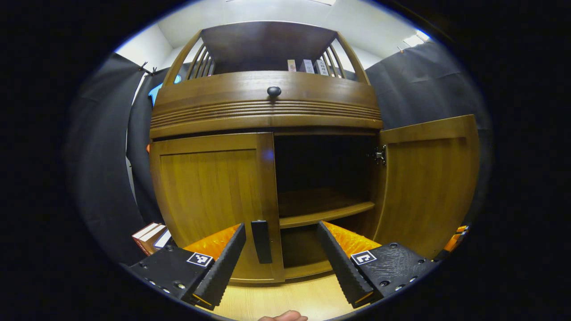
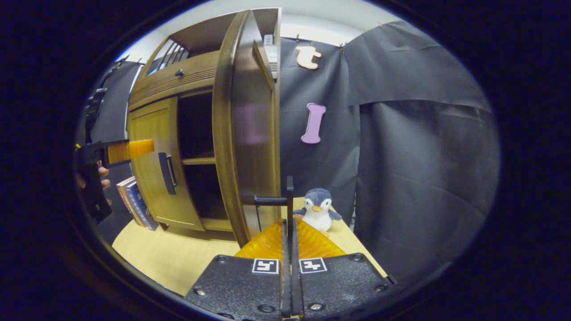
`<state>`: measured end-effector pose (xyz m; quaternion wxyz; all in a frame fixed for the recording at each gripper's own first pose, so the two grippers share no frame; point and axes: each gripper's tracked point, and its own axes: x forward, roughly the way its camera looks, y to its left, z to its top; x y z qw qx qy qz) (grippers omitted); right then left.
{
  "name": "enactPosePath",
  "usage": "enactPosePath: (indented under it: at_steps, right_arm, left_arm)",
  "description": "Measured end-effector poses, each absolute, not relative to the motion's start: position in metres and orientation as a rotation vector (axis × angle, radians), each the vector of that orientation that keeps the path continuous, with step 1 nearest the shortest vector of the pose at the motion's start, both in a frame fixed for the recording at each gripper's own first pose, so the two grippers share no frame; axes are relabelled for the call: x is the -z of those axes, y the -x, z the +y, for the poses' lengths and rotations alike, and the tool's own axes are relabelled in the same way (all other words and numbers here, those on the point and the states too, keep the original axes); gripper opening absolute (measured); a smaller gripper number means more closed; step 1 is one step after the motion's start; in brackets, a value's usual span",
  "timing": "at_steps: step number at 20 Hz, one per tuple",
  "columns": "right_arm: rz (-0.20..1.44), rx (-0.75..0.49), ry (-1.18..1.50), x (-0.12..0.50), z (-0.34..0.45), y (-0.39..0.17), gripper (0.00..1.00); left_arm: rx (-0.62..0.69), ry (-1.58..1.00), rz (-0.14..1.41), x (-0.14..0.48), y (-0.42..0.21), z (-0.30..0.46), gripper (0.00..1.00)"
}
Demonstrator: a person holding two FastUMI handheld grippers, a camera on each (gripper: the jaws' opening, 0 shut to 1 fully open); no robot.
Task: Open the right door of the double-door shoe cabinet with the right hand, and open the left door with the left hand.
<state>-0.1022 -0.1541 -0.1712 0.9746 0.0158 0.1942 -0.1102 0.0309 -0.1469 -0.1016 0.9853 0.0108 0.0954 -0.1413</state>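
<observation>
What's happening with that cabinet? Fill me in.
A person is opening a double-door shoe cabinet with a gripper in each hand. The right door already stands swung open, and the right gripper has its jaws shut on that door's handle. The left door is closed. The left gripper sits in front of it with open jaws on either side of the left door handle, not yet pressing it. A toy penguin stands on the table.

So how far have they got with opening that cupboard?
About halfway. The right door already stands swung open, and the right hand-held gripper is shut on its handle. The left door is closed; the left hand-held gripper is open with its fingers either side of that door's handle, not yet gripping. Left to do: close on it and pull.
</observation>
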Motion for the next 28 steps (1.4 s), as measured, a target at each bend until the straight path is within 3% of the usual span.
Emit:
enactPosePath:
  at_steps: [3,8,13,14,16,17,20,21,24,25,26,27,28]
  right_arm:
    - [0.389,0.214,-0.065,0.171,-0.164,0.104,0.04]
    - [0.379,0.227,-0.054,0.170,-0.164,0.106,0.04]
    - [0.341,0.314,-0.041,0.173,-0.165,0.109,0.04]
    - [0.332,0.337,-0.041,0.174,-0.164,0.111,0.04]
    - [0.318,0.341,-0.058,0.173,-0.152,0.113,0.04]
    - [0.308,0.341,-0.058,0.168,-0.153,0.116,0.02]
    - [0.270,0.354,-0.053,0.152,-0.151,0.124,0.04]
    - [0.272,0.357,-0.057,0.151,-0.150,0.129,0.04]
    - [0.250,0.325,-0.095,0.137,-0.139,0.136,0.02]
    - [0.244,0.300,-0.116,0.133,-0.129,0.137,0.05]
    - [0.242,0.292,-0.122,0.131,-0.123,0.137,0.07]
    - [0.238,0.285,-0.116,0.131,-0.119,0.134,0.08]
    - [0.237,0.283,-0.105,0.130,-0.116,0.134,0.15]
  left_arm:
    - [0.284,-0.015,0.207,0.111,-0.041,-0.149,1.00]
    - [0.308,0.001,0.263,0.142,-0.059,-0.153,0.96]
    - [0.251,0.014,0.307,0.173,-0.084,-0.138,0.96]
    - [0.238,0.008,0.309,0.177,-0.090,-0.134,1.00]
    - [0.231,-0.001,0.326,0.189,-0.098,-0.133,0.96]
    - [0.228,-0.002,0.331,0.193,-0.102,-0.132,1.00]
    - [0.237,-0.012,0.307,0.197,-0.114,-0.132,0.94]
    - [0.226,-0.021,0.298,0.200,-0.119,-0.130,0.82]
    - [0.212,-0.025,0.279,0.201,-0.127,-0.130,0.60]
    - [0.207,-0.028,0.271,0.202,-0.132,-0.128,0.58]
    - [0.202,-0.030,0.270,0.203,-0.134,-0.126,0.62]
    - [0.206,-0.026,0.273,0.205,-0.137,-0.127,0.49]
    - [0.212,-0.023,0.281,0.206,-0.136,-0.127,0.57]
